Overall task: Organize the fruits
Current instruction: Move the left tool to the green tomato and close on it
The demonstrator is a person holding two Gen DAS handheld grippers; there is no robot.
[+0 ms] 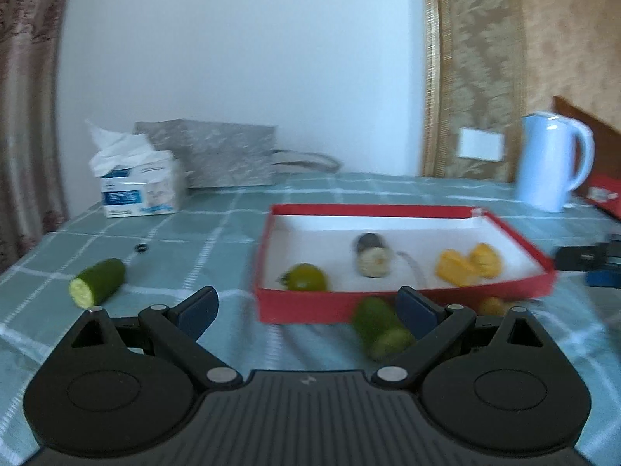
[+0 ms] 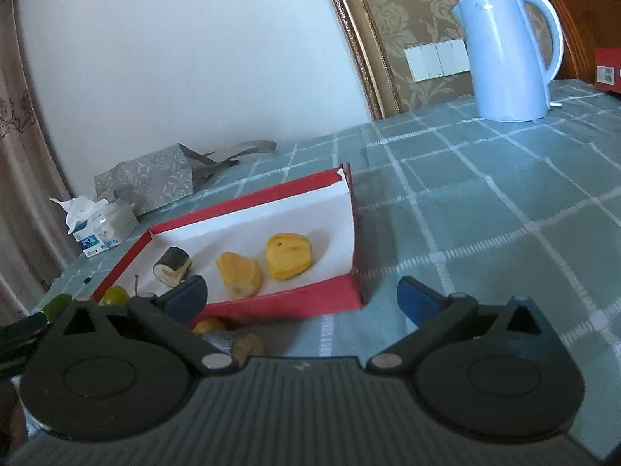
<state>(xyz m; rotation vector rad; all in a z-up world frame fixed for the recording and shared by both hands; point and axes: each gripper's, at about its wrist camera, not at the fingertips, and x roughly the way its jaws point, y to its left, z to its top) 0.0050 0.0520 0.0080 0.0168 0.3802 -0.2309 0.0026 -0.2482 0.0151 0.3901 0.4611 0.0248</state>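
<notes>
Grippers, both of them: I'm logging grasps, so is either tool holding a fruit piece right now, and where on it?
Nothing is held. The left tool and the right tool are both open, with no fruit between their fingers.

In the box [image 1: 388, 306] lie a fruit [image 1: 306, 277], a banana stub [image 1: 372, 259] and, apparently, two jackfruit pieces [image 1: 467, 266] rightward.

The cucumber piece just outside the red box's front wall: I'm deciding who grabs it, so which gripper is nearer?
Left. The cucumber piece lies against the left gripper's fingertip; the right gripper is farther along the box front.
</notes>
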